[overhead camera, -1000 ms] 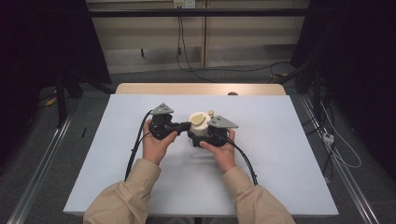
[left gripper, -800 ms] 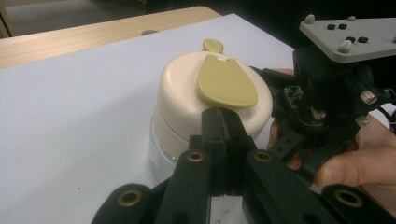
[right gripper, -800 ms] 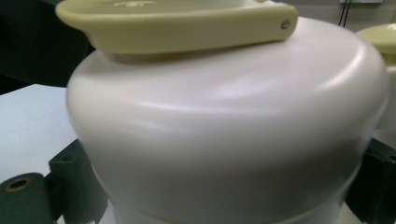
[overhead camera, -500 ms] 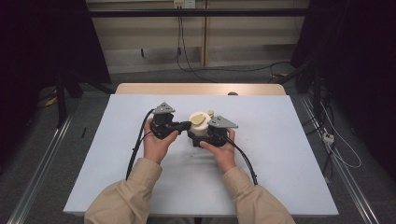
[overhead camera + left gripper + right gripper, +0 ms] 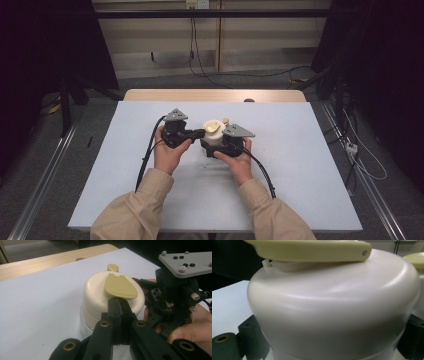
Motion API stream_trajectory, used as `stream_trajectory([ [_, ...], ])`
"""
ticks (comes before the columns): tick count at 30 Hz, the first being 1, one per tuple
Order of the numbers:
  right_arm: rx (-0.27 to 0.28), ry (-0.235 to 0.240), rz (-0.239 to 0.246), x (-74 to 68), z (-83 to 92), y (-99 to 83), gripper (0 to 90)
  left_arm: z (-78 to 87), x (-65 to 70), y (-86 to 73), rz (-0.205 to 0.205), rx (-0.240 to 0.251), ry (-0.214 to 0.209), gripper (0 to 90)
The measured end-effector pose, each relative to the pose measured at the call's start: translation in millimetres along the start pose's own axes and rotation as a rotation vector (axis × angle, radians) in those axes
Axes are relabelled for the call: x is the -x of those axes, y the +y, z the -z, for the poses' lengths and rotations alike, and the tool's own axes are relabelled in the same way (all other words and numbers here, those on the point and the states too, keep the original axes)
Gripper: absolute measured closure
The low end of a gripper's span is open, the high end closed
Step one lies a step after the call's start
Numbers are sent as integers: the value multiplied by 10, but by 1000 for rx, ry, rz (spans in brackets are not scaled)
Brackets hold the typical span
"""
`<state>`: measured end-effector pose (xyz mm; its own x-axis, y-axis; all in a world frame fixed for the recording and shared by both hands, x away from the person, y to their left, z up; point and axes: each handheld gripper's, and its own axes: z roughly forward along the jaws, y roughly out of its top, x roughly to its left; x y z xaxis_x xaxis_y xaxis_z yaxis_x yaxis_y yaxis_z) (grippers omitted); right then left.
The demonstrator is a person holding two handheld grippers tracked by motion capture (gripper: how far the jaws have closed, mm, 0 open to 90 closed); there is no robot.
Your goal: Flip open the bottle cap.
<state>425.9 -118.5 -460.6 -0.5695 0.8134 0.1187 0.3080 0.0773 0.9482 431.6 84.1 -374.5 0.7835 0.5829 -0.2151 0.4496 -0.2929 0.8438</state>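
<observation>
Near the middle of the white worktop [image 5: 310, 165]: a cream jar [image 5: 214, 135] with a domed lid [image 5: 100, 293] and an olive flap [image 5: 120, 286] lying flat across the top. Behind the flap, a small olive knob [image 5: 113, 267] at the far edge of the lid.

Left tongs [image 5: 120, 308] clenched, jaws pressed together with no gap, tips touching the lid just under the near end of the flap. Reaching in toward the jar from its left in the high view, held by the left hand [image 5: 169, 155], grey plate on top, cable trailing back along the sleeve [image 5: 135, 210].

Right tongs [image 5: 212, 142] set around the jar's body, 1 jaw on each side, seen at the lower corners of the right gripper view with the jar wall [image 5: 332, 315] close between them. Grasping the jar, as far as can be told; actual contact of the jaws with the wall blurred and partly out of frame. Right hand [image 5: 239, 161] just behind, fingers [image 5: 190, 331] wrapped around the housing, grey plate [image 5: 186, 262] above.

Beyond the worktop: a wooden edge [image 5: 215, 95], floor cables [image 5: 235, 75], dark curtains at both sides.
</observation>
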Motion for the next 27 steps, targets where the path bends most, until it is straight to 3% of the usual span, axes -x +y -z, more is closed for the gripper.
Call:
stream_trajectory([
  [27, -5, -1, 1, -2, 1, 4, 66, -17, 21, 107, -16, 14, 10, 900],
])
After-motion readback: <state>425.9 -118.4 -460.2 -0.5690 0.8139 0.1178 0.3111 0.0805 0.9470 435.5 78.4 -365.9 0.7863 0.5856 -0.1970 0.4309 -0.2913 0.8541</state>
